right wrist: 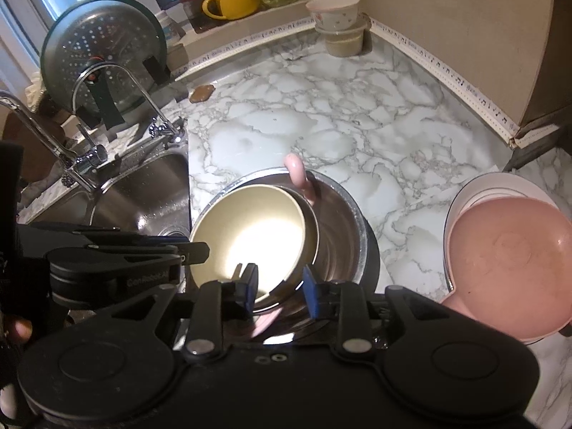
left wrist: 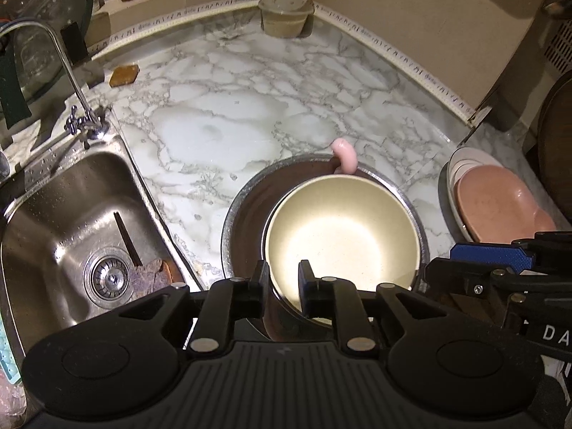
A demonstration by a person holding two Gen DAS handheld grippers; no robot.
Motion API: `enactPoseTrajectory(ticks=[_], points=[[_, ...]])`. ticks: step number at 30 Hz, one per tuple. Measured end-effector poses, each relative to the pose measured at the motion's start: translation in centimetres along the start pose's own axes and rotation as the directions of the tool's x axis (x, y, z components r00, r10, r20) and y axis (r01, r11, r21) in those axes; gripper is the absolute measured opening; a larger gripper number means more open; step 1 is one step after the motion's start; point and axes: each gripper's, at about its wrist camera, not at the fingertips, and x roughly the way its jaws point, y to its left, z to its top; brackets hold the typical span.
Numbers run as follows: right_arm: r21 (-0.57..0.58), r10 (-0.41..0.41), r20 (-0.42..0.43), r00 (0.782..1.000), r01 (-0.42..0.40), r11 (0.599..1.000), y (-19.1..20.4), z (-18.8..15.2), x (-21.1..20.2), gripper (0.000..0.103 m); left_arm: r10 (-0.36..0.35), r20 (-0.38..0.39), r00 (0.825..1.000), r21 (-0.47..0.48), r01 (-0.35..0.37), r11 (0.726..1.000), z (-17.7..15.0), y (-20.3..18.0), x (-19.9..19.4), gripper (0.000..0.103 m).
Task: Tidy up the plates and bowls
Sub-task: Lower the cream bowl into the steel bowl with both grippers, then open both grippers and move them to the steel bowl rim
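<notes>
A cream bowl [left wrist: 339,232] sits tilted inside a larger steel bowl [left wrist: 246,211] on the marble counter. My left gripper [left wrist: 284,275] straddles their near rims with a visible gap between its black fingers, and it is open. My right gripper [right wrist: 279,286] is open too; the cream bowl's [right wrist: 250,236] near rim lies between its blue pads [right wrist: 309,293] without being pressed. A pink curved handle [left wrist: 345,157] hooks over the steel bowl's far rim. To the right, a pink dish [right wrist: 507,257] rests on white plates [right wrist: 464,193].
A steel sink [left wrist: 71,214] with a faucet [left wrist: 64,53] lies to the left. A flowered bowl stacked on tubs [left wrist: 284,3] stands at the back wall. A colander [right wrist: 100,53] and a yellow mug [right wrist: 232,1] are at the back left. Open marble counter [left wrist: 232,114] stretches behind the bowls.
</notes>
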Motion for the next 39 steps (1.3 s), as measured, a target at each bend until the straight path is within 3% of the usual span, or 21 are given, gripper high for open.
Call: enactPoseTrajectory(ticks=[10,13,16,18,20,24,27,33,37,39], points=[[-0.01,0.014,0.059,0.998,-0.013,1.0,-0.8,-0.6,-2.1,0.04,-0.009,0.094,0.995,0.041,0.005,0.999,-0.7,-1.2,-2.9,0.017],[-0.015,0.021,0.077,0.997,-0.02,1.0,-1.0,-1.0,-2.9,0.048,-0.012,0.115,0.993,0.05,0.006,0.999,-1.0,-1.4,-3.6,0.017],[-0.023,0.028,0.109,0.994,-0.025,0.999,-0.9,-1.4,-3.7,0.057,-0.021,0.134,0.991,0.045,0.015,0.999,-1.4,-1.6,-4.2,0.031],[-0.028,0.036,0.125,0.992,-0.033,0.999,-0.9,-1.6,-4.3,0.061,-0.012,0.165,0.986,0.058,0.003,0.998,-1.8,-1.8,-4.8,0.055],[-0.032,0.033,0.142,0.989,-0.029,0.999,-0.9,-1.8,-4.7,0.066,0.004,0.199,0.98,0.062,-0.016,0.998,-2.2,-2.0,-5.5,0.068],[-0.04,0.028,0.163,0.986,-0.022,0.999,-0.8,-2.3,-5.6,0.074,0.0,0.226,0.974,0.07,-0.016,0.997,-2.6,-2.1,-6.5,0.07],[-0.054,0.022,0.178,0.984,-0.013,0.998,-0.6,-2.7,-6.1,0.082,0.001,0.247,0.969,0.065,-0.017,0.998,-3.1,-1.9,-7.1,0.078],[-0.058,0.002,0.218,0.976,0.011,0.998,-0.5,-3.2,-6.6,0.097,-0.034,0.257,0.966,0.075,0.015,0.997,-3.5,-1.2,-7.4,0.079],[-0.043,-0.017,0.243,0.97,0.028,0.999,-1.1,-3.8,-6.5,0.1,-0.052,0.278,0.959,0.099,0.025,0.995,-3.7,-0.3,-7.4,0.082],[-0.022,-0.03,0.269,0.963,0.037,0.999,-1.4,-4.4,-6.5,0.102,-0.057,0.279,0.959,0.102,0.03,0.994,-3.6,0.3,-7.1,0.09]])
